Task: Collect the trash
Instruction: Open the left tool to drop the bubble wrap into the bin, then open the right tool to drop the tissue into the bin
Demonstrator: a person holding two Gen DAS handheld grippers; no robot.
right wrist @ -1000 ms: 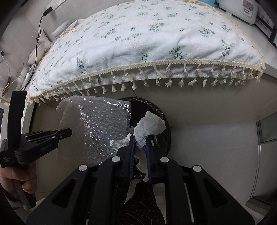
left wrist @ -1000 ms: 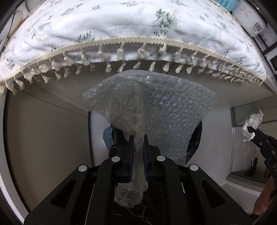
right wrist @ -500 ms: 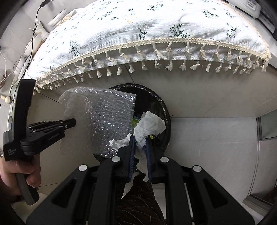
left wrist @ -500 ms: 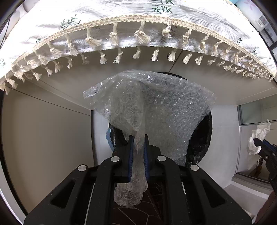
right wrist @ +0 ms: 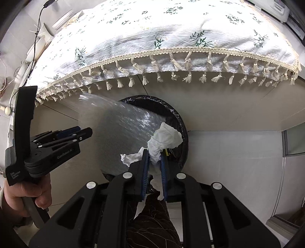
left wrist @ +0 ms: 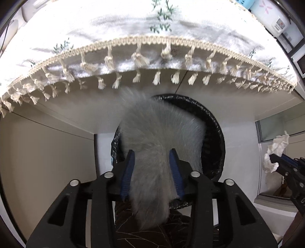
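A white floral tablecloth point(left wrist: 133, 28) with a cream tasselled fringe point(right wrist: 171, 64) hangs over the table edge, ahead of and above the gripper. A black cable point(right wrist: 36, 32) runs up at far left. A white appliance point(left wrist: 274, 17) stands at upper right.

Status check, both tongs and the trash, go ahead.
Left tongs open, bubble wrap blurred between the jaws, over the bin. Right tongs shut on tissue, also over the bin. Nothing blocking.
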